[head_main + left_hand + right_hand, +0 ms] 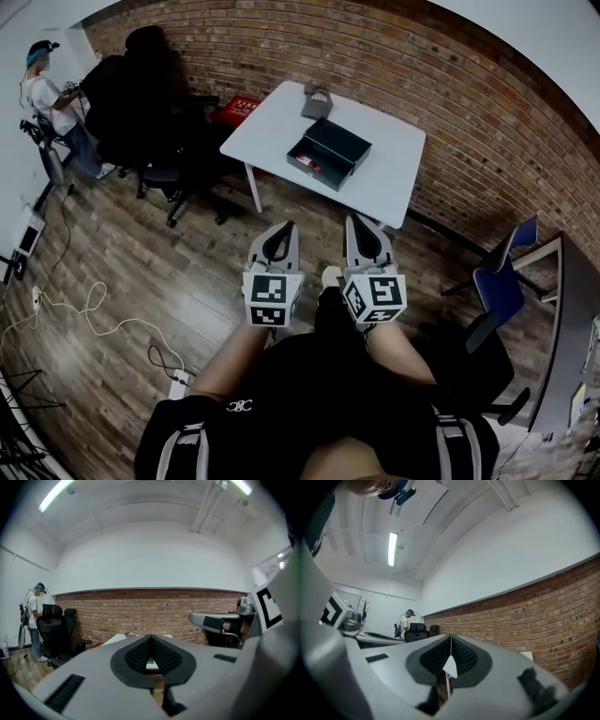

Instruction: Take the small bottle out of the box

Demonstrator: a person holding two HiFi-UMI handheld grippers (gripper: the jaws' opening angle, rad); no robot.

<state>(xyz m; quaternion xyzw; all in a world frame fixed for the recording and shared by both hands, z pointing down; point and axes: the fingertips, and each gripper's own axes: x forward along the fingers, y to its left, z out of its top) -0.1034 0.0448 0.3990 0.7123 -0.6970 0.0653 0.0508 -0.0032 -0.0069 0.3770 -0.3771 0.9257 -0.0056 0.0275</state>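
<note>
In the head view the open box sits on the white table with the small bottle a reddish speck inside, well apart from the left gripper and right gripper; the left gripper view shows jaws closed empty, the right gripper view likewise.

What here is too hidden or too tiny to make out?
- Head view: the box is too far; the red item inside is too small to name.
- Head view: grey object behind it, too small.
- Left gripper view: table mostly hidden by the shut left gripper.
</note>
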